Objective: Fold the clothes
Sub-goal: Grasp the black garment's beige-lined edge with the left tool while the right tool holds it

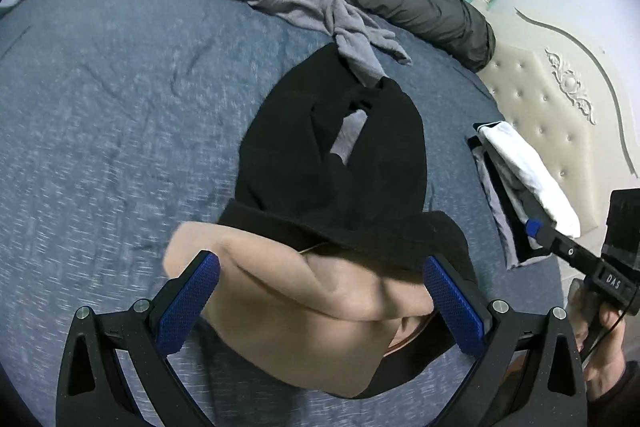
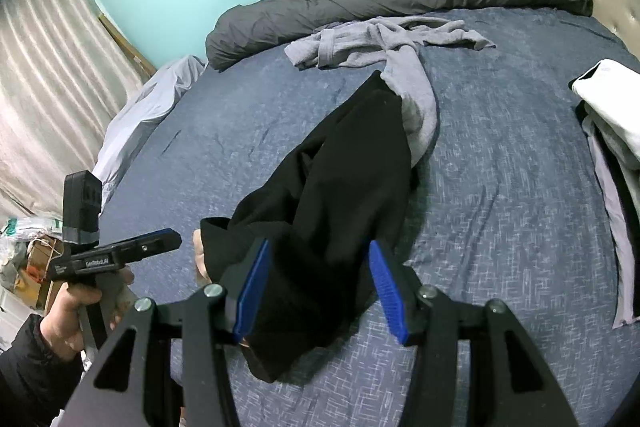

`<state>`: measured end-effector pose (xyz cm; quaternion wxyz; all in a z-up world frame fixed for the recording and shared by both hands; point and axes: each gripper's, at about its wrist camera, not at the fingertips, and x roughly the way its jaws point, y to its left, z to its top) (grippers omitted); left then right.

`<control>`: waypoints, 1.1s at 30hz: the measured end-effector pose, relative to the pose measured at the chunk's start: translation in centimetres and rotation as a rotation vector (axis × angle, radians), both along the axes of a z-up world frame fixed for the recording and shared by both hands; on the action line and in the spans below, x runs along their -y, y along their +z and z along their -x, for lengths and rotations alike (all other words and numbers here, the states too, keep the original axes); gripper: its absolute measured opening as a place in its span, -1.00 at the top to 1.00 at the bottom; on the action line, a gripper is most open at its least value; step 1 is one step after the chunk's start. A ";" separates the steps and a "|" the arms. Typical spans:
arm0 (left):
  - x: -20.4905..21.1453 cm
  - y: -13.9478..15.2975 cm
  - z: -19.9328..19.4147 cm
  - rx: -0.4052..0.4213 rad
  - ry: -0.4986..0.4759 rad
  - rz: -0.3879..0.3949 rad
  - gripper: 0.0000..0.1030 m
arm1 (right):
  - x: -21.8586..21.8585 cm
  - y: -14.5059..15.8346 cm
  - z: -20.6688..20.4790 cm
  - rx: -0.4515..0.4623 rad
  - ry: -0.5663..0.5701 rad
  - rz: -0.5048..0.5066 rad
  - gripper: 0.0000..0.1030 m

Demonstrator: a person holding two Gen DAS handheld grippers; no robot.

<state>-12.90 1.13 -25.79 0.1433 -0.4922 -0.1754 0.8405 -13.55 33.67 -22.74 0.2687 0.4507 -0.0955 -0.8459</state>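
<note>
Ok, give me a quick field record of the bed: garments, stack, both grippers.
surface: blue quilted bedspread
in work: black garment with tan lining, crumpled
overlapping it: grey knit garment, unfolded
folded stack: white-topped pile near headboard
left gripper: open, over tan lining
right gripper: open, straddling black cloth

Soft even light, fisheye-warped edges
</note>
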 end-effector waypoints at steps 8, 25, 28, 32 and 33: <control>-1.0 -1.2 1.4 0.024 -0.006 -0.032 -0.70 | 0.7 -0.7 0.2 0.009 0.005 -0.017 -0.03; -1.1 -3.6 3.0 0.004 -0.063 -0.057 0.64 | 0.3 -4.3 4.5 0.086 -0.080 -0.018 -0.03; -0.4 -3.0 2.8 -0.020 -0.075 -0.055 0.73 | 0.4 -5.2 5.7 0.104 -0.104 -0.025 -0.03; 1.6 -1.7 2.2 -0.070 -0.067 -0.041 0.83 | 0.4 -6.3 7.9 0.129 -0.145 -0.027 -0.15; 2.4 -1.3 2.1 -0.083 -0.057 -0.036 0.85 | 0.4 -6.5 8.5 0.137 -0.153 -0.025 -0.15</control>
